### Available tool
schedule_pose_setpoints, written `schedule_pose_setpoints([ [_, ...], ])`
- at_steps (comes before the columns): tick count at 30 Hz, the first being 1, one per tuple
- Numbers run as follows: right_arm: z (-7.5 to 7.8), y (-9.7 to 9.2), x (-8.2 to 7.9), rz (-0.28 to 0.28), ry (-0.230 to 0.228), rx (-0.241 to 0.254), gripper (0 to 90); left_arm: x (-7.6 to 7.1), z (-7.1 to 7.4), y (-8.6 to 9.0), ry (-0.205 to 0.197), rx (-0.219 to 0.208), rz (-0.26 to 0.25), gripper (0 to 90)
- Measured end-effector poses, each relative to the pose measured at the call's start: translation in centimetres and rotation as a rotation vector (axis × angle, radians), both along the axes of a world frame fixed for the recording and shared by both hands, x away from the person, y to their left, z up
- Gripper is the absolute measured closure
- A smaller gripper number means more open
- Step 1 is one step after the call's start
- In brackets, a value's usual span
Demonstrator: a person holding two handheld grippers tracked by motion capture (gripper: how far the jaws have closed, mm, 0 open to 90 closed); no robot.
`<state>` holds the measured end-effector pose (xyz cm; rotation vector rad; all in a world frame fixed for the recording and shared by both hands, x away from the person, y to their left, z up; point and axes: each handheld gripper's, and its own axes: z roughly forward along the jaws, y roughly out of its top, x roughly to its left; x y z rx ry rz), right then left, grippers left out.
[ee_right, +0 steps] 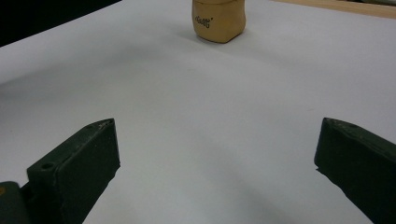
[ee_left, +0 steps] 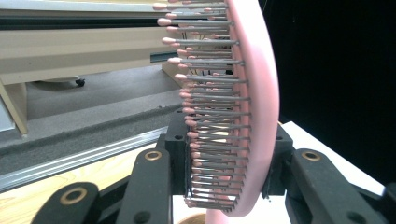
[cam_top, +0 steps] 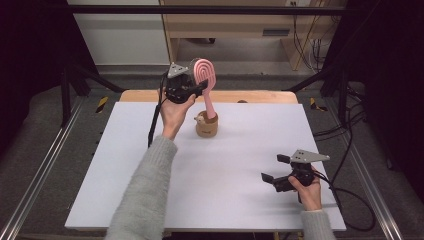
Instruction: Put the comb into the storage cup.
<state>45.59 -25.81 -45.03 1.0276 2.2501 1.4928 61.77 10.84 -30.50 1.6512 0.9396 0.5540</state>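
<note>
High view: pink brush prob. in wooden holder

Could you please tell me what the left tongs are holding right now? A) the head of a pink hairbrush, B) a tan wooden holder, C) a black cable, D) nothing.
A: the left tongs are shut on the head of the pink hairbrush, whose handle points down into the tan holder.

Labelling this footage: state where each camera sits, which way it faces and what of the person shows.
High view: above the table, facing forward and down; both forearms, left gripper, right gripper.
Left gripper view: on that gripper, jaws clamping the pink hairbrush.
Right gripper view: low, jaws apart, facing the wooden holder.
Shared: brush, holder.
</note>
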Motion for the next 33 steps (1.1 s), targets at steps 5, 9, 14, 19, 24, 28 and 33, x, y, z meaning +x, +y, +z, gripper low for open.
schedule_pose_setpoints([
  [5,0.0,0.0,0.0,0.001,-0.001,0.000,0.4,0.4,-0.6,0.0,0.010,0.005,0.000,62.9],
  [9,0.0,0.0,0.0,0.001,0.000,0.000,0.4,0.6,-1.1,-0.1,0.019,0.003,0.000,62.9],
  [14,0.0,0.0,0.0,0.002,0.003,0.000,0.4,0.8,-1.7,-0.1,0.030,0.006,0.002,62.9],
  [19,0.0,0.0,0.0,0.001,0.003,-0.001,0.4,1.0,-2.2,-0.1,0.040,0.014,-0.001,62.9],
  [24,0.0,0.0,0.0,0.002,0.004,-0.001,0.4,1.1,-2.7,0.0,0.046,0.011,-0.001,62.9],
  [28,0.0,0.0,0.0,0.001,0.003,-0.001,0.4,1.2,-3.2,0.2,0.054,0.012,0.001,62.9],
  [33,0.0,0.0,0.0,0.003,0.004,-0.002,0.4,1.4,-3.7,0.4,0.067,0.011,0.004,62.8],
])
